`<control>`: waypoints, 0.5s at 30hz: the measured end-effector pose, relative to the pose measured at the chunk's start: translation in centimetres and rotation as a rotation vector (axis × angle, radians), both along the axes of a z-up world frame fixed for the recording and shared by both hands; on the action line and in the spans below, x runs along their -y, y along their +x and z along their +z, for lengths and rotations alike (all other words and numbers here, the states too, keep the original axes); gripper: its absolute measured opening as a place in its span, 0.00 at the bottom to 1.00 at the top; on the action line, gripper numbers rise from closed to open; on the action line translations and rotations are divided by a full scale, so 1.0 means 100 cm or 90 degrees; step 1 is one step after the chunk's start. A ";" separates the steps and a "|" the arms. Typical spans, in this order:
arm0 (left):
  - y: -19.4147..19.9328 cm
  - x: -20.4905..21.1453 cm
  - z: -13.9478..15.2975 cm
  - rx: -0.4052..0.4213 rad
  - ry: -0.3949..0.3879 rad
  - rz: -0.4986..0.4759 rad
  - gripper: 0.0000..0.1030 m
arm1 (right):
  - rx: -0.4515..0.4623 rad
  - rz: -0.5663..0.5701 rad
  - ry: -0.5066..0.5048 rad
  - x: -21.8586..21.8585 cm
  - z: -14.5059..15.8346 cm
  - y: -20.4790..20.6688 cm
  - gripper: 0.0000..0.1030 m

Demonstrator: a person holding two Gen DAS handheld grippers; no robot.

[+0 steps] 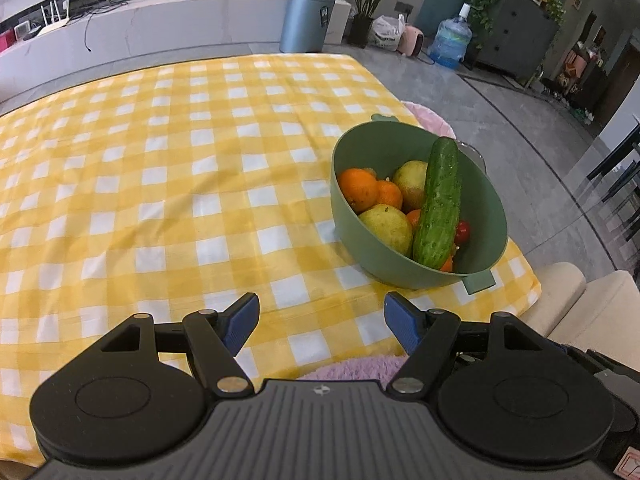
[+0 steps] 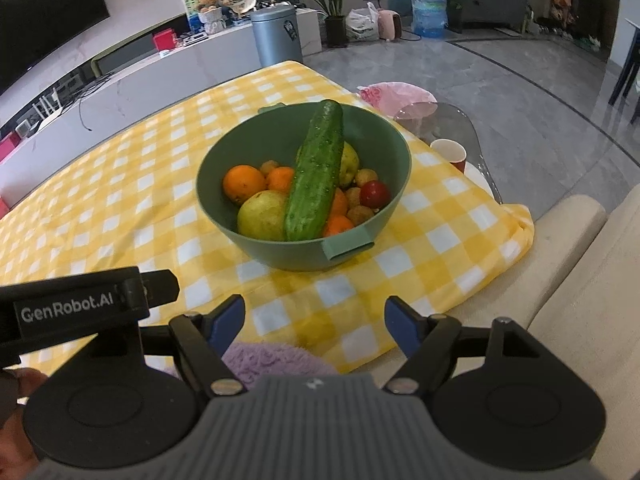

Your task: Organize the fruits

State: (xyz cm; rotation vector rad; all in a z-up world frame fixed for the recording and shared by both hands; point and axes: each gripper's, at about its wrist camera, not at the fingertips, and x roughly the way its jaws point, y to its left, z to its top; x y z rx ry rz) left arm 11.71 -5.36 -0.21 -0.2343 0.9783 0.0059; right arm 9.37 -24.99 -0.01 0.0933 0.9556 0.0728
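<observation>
A red paper cup point(image 2: 450, 153) and a pink bag point(image 2: 394, 94) at the table's right edge are shown only in the right wrist view, beyond the green bowl point(image 2: 394, 148). The bowl is set on the yellow checked cloth point(image 1: 160, 160) near its right edge; a cucumber point(image 2: 316, 172) is leaned across oranges point(image 2: 243, 183), pears point(image 2: 262, 216) and a red fruit point(image 2: 375, 194). The left gripper point(image 1: 320, 318) and right gripper point(image 2: 315, 318) are held wide apart, nothing gripped.
</observation>
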 end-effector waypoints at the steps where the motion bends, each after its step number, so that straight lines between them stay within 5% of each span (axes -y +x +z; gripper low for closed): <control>1: 0.003 0.001 0.000 -0.008 0.008 -0.010 0.82 | 0.001 -0.001 -0.003 0.000 -0.001 0.001 0.72; 8: 0.000 0.003 -0.001 0.008 0.038 -0.018 0.82 | -0.002 0.002 -0.024 -0.003 -0.004 0.004 0.72; 15: -0.008 -0.001 0.004 0.022 0.014 -0.007 0.82 | -0.001 0.003 -0.027 -0.003 0.000 -0.001 0.72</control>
